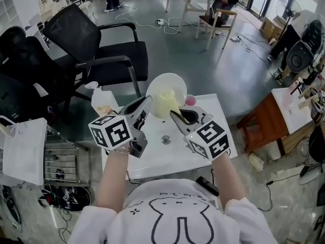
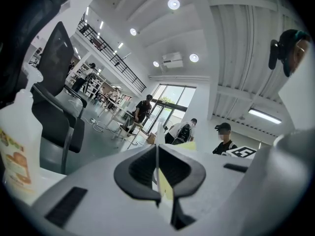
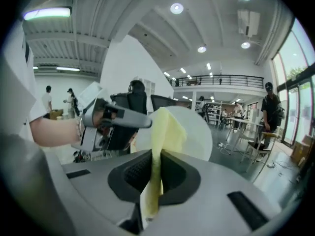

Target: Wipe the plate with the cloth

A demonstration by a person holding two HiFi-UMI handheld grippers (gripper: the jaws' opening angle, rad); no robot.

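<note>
Right now I am holding the left tool (image 1: 146, 103) roughly level over the far part of the white table (image 1: 157, 159). Its jaws are gripping the rim of the white plate (image 1: 166, 83). In the left gripper view that rim is showing as a thin pale line pinched between the two dark pads, so the plate is sitting edge-on to that tool. The plate is hanging clear of the table, raised and tipped, with its face looking back toward me.

The right tool (image 3: 156, 173) is clamping the yellow cloth (image 3: 167, 129). Its jaws are pressing together on a fold, with cloth sticking out above and below the pads. In the head view the free end of the cloth is lying across the lower middle of the plate's face. It seems to be touching there, though I cannot be sure of the contact. In the right gripper view the plate is filling the space just behind the cloth, and the left tool is reaching in from the left onto the plate's edge.

A pale spray bottle (image 1: 101, 103) is standing on the table just left of the left tool. Something small and pink (image 1: 190, 100) is peeking out beside the plate's right edge. A black office chair (image 1: 111, 55) is standing beyond the table.
</note>
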